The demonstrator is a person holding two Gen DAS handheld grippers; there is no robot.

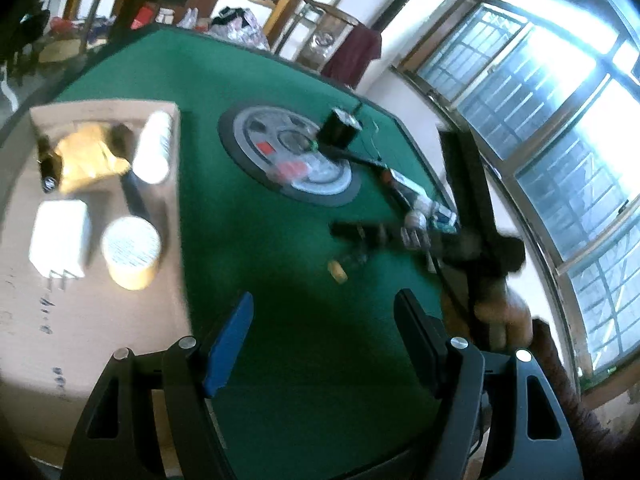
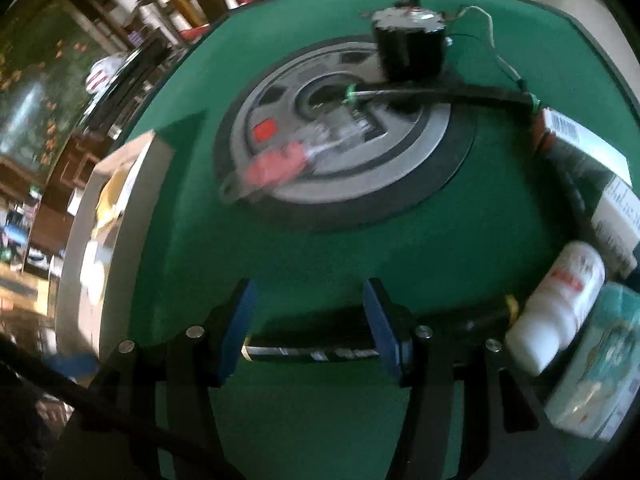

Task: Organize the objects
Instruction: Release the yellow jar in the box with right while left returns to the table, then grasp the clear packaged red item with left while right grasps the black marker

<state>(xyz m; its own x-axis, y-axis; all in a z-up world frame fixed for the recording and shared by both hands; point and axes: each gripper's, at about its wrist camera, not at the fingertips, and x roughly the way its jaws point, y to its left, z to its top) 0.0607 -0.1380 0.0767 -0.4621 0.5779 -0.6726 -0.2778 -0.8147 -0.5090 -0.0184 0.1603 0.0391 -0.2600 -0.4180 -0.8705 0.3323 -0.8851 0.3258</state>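
My left gripper (image 1: 325,300) hangs open over bare green felt, nothing between its blue pads. To its left a cardboard box (image 1: 100,320) holds a white bottle (image 1: 154,148), a yellow bag (image 1: 86,156), a white charger (image 1: 60,240) and a round yellow tub (image 1: 130,252). My right gripper (image 2: 308,292) points down at the table; a long black bar (image 2: 312,346) lies crosswise under its fingertips and runs on past the right finger. The pads do not press on it. In the left wrist view the right gripper (image 1: 416,236) sits at the bar's (image 1: 360,230) end.
A grey disc (image 2: 340,136) on a black mat fills the table's middle, with a black motor (image 2: 412,52) and a red-and-clear item (image 2: 288,160) on it. A white bottle (image 2: 560,304), teal packet (image 2: 600,368) and barcode box (image 2: 580,136) crowd the right edge. A small yellow piece (image 1: 338,271) lies near the bar.
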